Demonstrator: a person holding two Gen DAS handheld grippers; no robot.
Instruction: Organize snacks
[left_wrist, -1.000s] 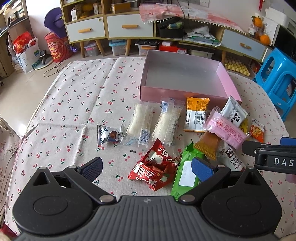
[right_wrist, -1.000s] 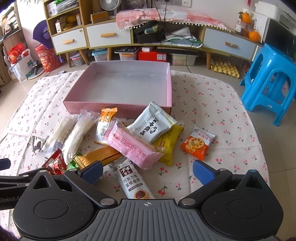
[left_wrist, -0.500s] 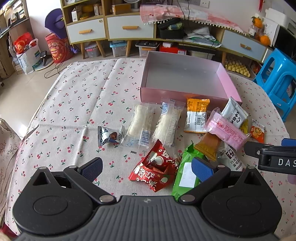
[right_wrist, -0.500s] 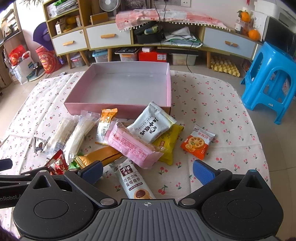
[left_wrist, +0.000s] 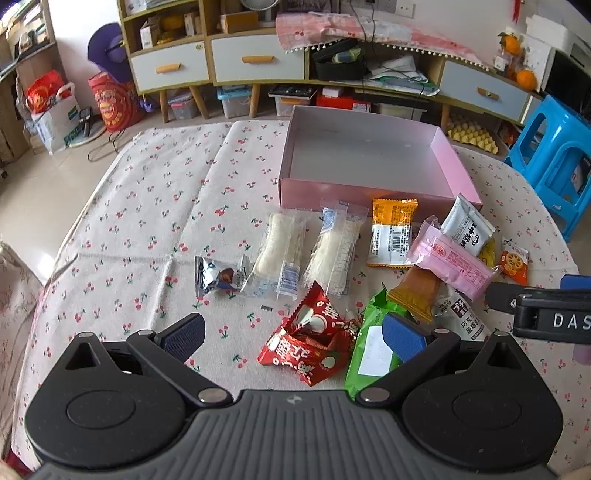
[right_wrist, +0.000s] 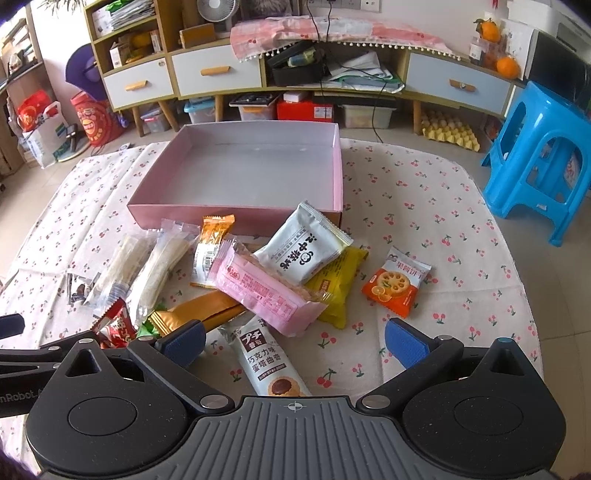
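Observation:
An empty pink box (left_wrist: 295, 194) (right_wrist: 236, 218) stands at the far side of the cherry-print tablecloth. Several snack packs lie in front of it. In the left wrist view: a red pack (left_wrist: 312, 343), a green pack (left_wrist: 371, 360), two clear white bars (left_wrist: 279, 249), a small silver pack (left_wrist: 214, 275), an orange pack (left_wrist: 393, 230). In the right wrist view: a pink pack (right_wrist: 269, 290), a grey-white pack (right_wrist: 301, 249), a yellow pack (right_wrist: 338, 282), an orange cookie pack (right_wrist: 397, 286), a long white chocolate-tart pack (right_wrist: 266, 360). My left gripper (left_wrist: 293, 334) is open above the red pack. My right gripper (right_wrist: 295, 343) is open above the tart pack.
Cabinets with drawers (right_wrist: 218, 75) line the far wall, with storage boxes beneath. A blue plastic stool (right_wrist: 541, 158) stands at the table's right. Red bags (left_wrist: 110, 101) sit on the floor at the left. The tablecloth's left half (left_wrist: 147, 206) holds no packs.
Both grippers have shifted only slightly; the view has crept a little back from the snacks. No pack has moved.

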